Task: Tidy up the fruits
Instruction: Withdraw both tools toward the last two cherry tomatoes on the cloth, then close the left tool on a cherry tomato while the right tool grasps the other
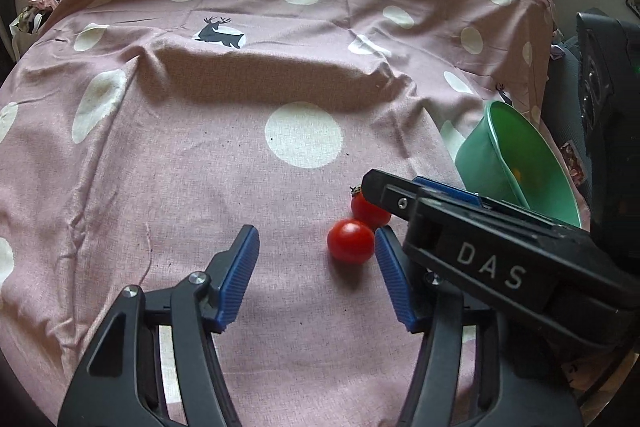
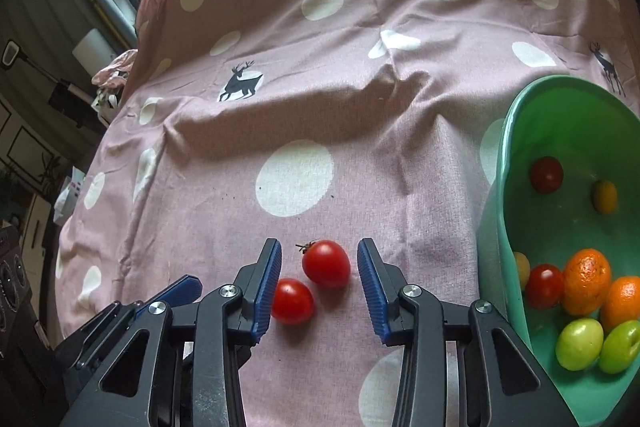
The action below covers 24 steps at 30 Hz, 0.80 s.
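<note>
Right gripper (image 2: 318, 281): your parted jaws straddle the stemmed red cherry tomato (image 2: 326, 263) beside the green plastic bowl (image 2: 508, 131), gripping nothing | left gripper (image 1: 316, 275): open, empty.

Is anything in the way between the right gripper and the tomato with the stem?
Nothing blocks it. The stemmed tomato lies between the open fingers of the right gripper. The second tomato lies right beside it, by the left finger, and could get nudged.

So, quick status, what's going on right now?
Right hand-held gripper open around stemmed tomato, not gripping. Left hand-held gripper open beside second tomato. Tomatoes touching; green bowl alongside.
</note>
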Tool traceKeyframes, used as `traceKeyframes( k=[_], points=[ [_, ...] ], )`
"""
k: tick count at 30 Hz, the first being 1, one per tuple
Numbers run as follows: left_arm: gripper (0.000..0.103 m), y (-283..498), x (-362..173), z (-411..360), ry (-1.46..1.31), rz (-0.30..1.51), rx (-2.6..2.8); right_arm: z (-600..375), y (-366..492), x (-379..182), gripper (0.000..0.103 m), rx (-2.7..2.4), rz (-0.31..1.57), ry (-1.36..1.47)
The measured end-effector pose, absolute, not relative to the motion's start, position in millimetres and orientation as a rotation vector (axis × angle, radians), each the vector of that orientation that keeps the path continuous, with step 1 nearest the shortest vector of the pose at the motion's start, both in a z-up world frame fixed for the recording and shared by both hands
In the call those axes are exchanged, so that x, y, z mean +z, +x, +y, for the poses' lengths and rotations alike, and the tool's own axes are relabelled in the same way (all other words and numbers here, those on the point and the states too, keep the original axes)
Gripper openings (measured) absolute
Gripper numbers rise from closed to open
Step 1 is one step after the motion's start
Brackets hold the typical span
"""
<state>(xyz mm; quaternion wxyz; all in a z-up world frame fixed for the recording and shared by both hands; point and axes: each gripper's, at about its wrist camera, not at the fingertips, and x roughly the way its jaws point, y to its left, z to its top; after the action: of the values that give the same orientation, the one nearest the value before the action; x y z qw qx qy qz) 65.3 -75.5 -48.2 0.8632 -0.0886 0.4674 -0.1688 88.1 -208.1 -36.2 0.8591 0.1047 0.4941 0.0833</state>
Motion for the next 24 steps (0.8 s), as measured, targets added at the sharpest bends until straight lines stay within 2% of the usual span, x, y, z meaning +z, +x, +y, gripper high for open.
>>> traceKeyframes(
  k=[14,19,22,24],
  points=[
    [0.050,76,-65,-85,-0.225,1.051,-0.385,-208,97,-56,0.043,0.182,1.102,0.257],
    [0.043,76,-68,-89,-0.229,1.053,-0.396,-209,99,-61,0.042,0.179,1.110,0.271],
    [0.032,77,-68,-89,-0.220,1.054,-0.388,-209,98,-61,0.040,0.176,1.107,0.268],
    [0.030,76,-68,-88,-0.210,1.051,-0.380,-209,98,-61,0.035,0.172,1.105,0.261]
  ],
)
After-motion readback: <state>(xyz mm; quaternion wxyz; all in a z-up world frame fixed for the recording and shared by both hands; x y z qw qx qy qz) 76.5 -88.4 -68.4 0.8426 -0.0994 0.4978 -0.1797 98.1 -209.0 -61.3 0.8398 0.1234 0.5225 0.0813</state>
